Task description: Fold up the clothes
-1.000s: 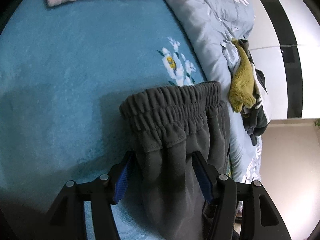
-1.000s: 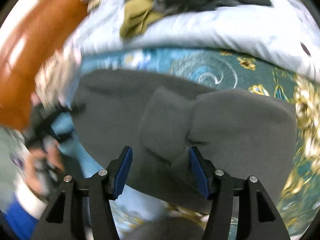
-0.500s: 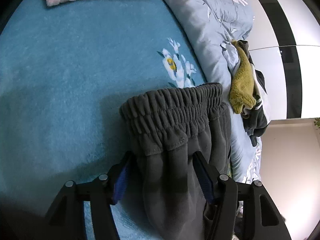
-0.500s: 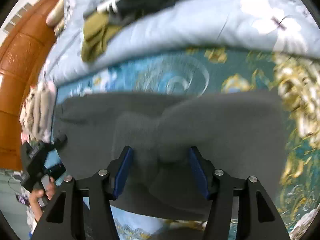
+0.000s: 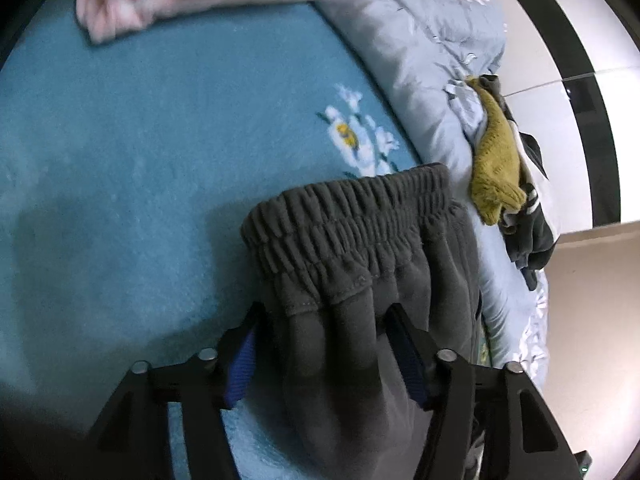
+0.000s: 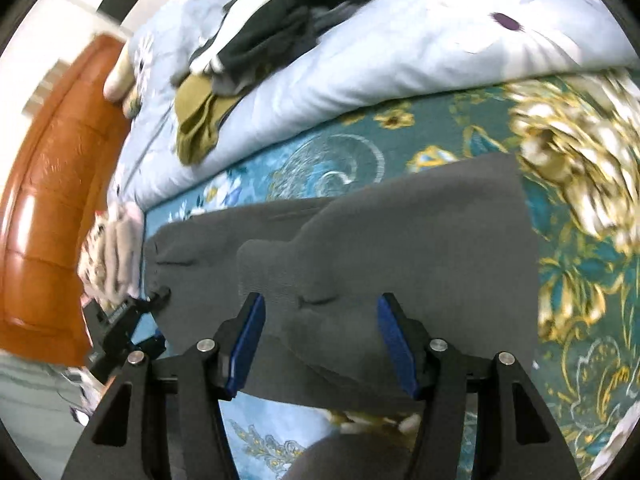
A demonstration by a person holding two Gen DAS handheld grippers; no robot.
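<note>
The dark grey fleece trousers with a gathered elastic waistband (image 5: pixel 352 232) lie spread on a teal floral plush blanket (image 5: pixel 140 152), the waistband at the far end in the left wrist view. The left gripper (image 5: pixel 324 320) has its jaws wide apart, straddling bunched cloth just below the waistband without pinching it. The right gripper (image 6: pixel 320 312) is likewise spread wide over a raised fold of the trousers (image 6: pixel 400 248). An olive knitted garment (image 5: pixel 496 160) rests on the pale blue quilt (image 5: pixel 424 40) to the right.

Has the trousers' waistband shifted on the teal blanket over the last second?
No. The waistband sits just below the blanket's white flower, as before, with the left gripper around it.
</note>
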